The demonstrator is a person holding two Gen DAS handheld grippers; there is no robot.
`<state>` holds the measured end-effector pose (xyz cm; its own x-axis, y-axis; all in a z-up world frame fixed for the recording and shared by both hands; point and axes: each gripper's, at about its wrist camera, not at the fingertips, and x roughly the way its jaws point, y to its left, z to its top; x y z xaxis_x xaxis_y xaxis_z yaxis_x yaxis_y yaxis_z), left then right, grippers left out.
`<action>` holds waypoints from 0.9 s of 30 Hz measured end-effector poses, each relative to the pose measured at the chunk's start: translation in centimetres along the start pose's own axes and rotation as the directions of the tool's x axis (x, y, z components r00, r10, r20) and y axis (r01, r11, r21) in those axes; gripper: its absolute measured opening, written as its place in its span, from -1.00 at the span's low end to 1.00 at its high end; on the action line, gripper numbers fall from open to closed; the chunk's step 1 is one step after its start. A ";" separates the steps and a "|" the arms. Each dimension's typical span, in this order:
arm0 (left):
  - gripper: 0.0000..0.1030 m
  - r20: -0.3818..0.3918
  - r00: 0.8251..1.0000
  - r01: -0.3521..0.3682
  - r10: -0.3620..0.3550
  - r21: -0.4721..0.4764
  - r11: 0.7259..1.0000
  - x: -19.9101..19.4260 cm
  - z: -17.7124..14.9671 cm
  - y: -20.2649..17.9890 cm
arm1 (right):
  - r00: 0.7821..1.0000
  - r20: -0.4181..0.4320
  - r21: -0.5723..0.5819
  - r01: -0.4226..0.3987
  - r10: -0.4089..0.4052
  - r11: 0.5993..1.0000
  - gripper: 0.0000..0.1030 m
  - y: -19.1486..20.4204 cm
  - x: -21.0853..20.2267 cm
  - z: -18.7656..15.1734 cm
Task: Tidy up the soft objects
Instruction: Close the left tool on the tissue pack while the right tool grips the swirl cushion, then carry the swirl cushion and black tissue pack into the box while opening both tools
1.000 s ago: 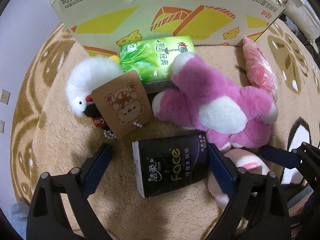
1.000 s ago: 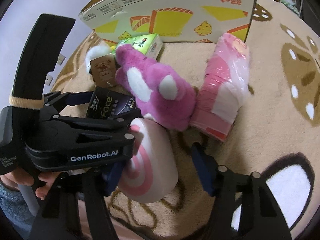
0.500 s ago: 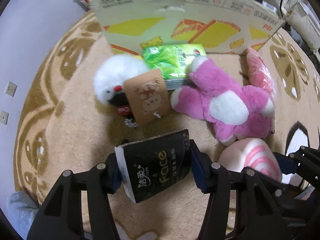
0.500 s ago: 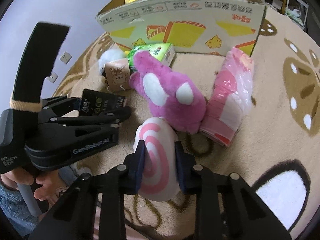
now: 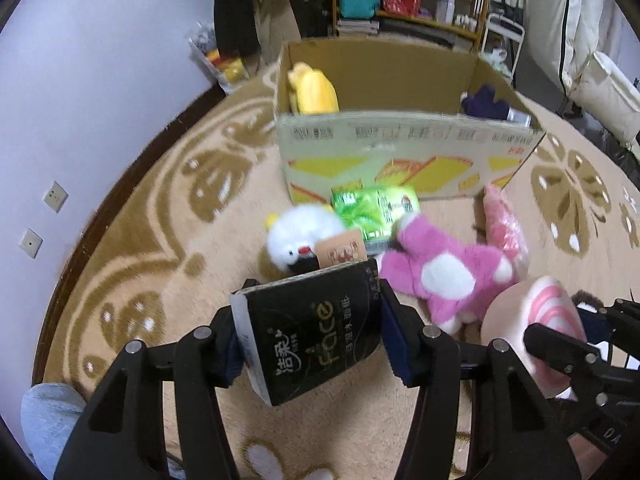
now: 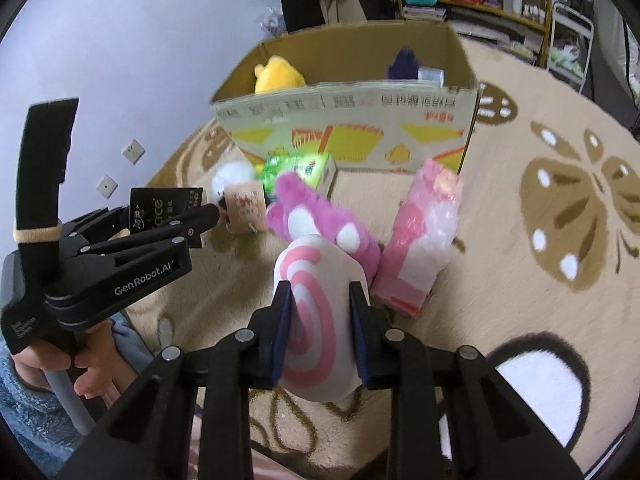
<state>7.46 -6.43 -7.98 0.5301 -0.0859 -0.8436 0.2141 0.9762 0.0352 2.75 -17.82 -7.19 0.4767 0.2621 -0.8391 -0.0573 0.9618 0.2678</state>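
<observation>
Left tool (image 5: 312, 336) clenched on a black tissue pack (image 5: 316, 332), held up off the carpet (image 5: 160, 240). Right tool (image 6: 320, 316) clenched on a pink-and-white swirl plush (image 6: 316, 304), also lifted. Farther on the carpet: magenta plush (image 5: 444, 272) at centre, pink wrapped pack (image 6: 420, 248) just right of it, white fluffy toy (image 5: 296, 232) with a brown tag (image 5: 340, 250) to the left, green tissue pack (image 5: 372, 210) behind. Far: open cardboard box (image 5: 400, 152) with a yellow plush (image 5: 314, 92) in its left corner and a dark purple item (image 5: 484, 104) at right.
</observation>
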 end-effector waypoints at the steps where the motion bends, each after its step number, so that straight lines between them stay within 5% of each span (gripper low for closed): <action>1: 0.08 0.013 1.000 -0.004 0.004 -0.001 1.000 -0.2 0.8 0.2 | 1.000 0.023 0.002 0.000 0.000 1.000 -0.44 0.0 -0.6 0.1; 7: 0.08 0.095 0.995 -0.005 0.006 -0.009 1.000 -1.7 1.5 1.2 | 0.988 0.152 0.023 -0.032 0.028 0.999 -0.44 -0.7 -3.3 1.4; 14: 0.08 0.197 0.980 -0.009 0.015 -0.033 0.999 -3.6 2.8 1.7 | 0.948 0.317 0.017 -0.019 0.013 1.000 -0.44 -1.1 -5.5 3.8; 27: 0.08 0.335 0.941 -0.044 0.050 -0.026 0.999 -4.4 8.0 1.5 | 0.906 0.419 -0.021 0.066 -0.051 0.998 -0.44 -2.4 -6.0 9.0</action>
<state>12.05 -6.17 0.04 0.7842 -0.0987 -0.6126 0.1693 0.9838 0.0582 7.94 -22.45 1.47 0.8028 0.1547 -0.5758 -0.0443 0.9785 0.2013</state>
